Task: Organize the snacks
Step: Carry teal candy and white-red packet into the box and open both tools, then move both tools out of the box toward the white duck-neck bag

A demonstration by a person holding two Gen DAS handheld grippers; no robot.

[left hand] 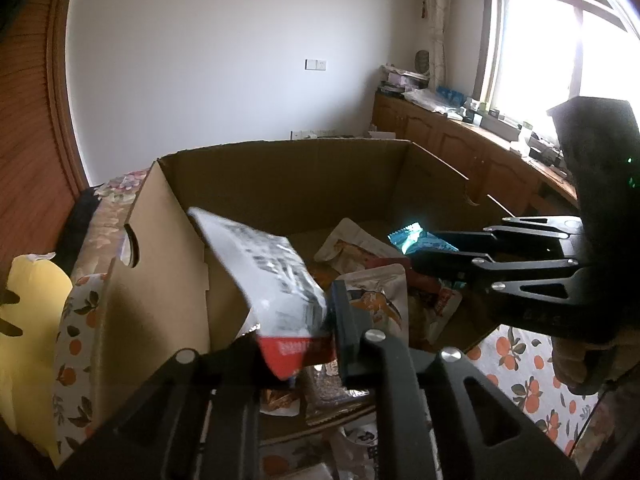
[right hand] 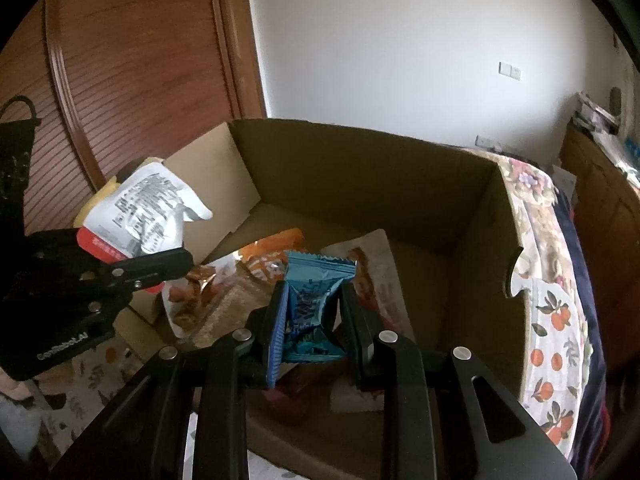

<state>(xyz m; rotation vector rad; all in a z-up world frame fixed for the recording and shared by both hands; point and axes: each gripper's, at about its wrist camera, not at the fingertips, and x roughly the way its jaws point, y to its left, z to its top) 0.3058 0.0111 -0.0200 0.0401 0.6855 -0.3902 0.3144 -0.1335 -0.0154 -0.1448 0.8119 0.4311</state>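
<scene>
Your work surface is an orange-print tablecloth (left hand: 520, 364) in a room with a slatted wooden door (right hand: 132, 64) at ten o'clock and a white wall (right hand: 400, 40) at twelve. On it sits an open cardboard box (left hand: 172, 280), several snack packets (left hand: 376, 300) loose on its floor. Over the box's left side your left gripper (left hand: 316, 344) clamps a white-and-red pouch (left hand: 276, 276); at centre your right gripper (right hand: 314, 320) pinches a blue packet (right hand: 316, 300), with bare floor toward two o'clock.

Orange-print tablecloth (left hand: 516, 356), wooden cabinets (left hand: 452, 140), bright window (left hand: 536, 36), white wall (left hand: 224, 60).
</scene>
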